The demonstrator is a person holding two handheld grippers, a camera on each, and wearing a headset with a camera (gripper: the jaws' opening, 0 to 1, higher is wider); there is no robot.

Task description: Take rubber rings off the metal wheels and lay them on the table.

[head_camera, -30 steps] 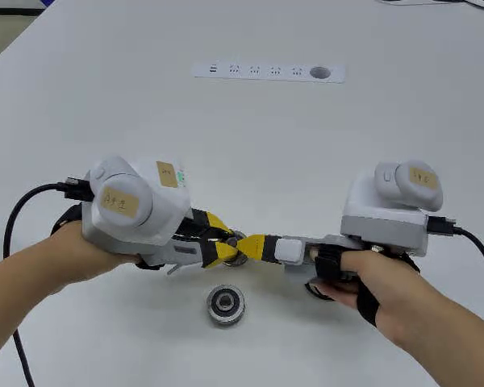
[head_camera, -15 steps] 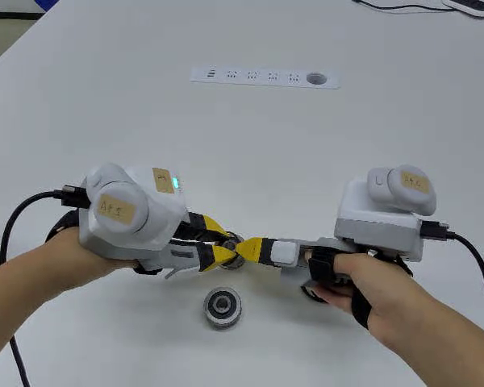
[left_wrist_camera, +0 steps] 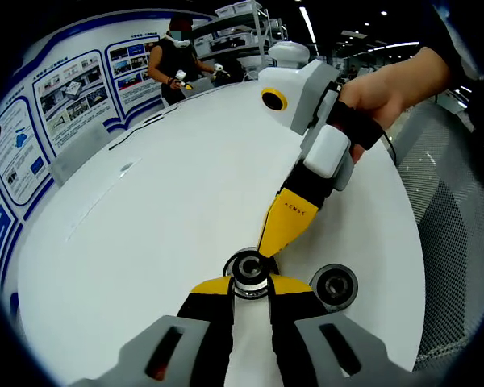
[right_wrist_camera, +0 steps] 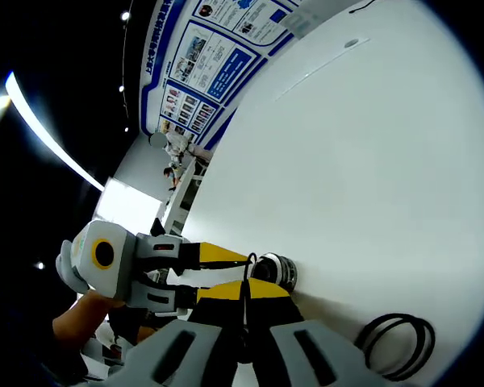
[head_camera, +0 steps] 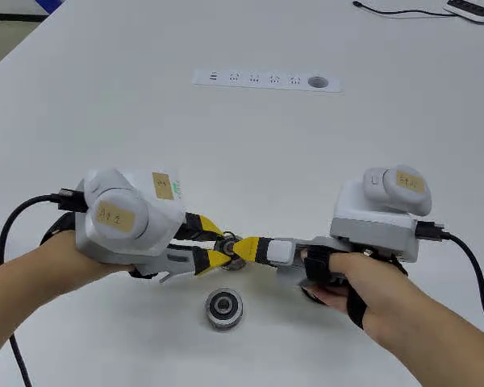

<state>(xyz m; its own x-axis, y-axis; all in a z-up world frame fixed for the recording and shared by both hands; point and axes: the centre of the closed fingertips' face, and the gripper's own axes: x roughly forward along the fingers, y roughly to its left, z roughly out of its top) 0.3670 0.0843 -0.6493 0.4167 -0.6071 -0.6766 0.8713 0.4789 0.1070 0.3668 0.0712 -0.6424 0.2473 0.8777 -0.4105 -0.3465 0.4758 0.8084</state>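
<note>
White table (head_camera: 306, 145): left gripper (head_camera: 213, 243) clamps metal wheel (left_wrist_camera: 250, 272); right gripper (head_camera: 247, 247) opposite, jaws pinched on rubber ring (right_wrist_camera: 248, 270); pull rightward.

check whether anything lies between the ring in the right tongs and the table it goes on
Nothing visible does. The right tongs pinch the thin black rubber ring at the round metal wheel in the left tongs; bare white table lies around, a second metal wheel sits apart.
</note>
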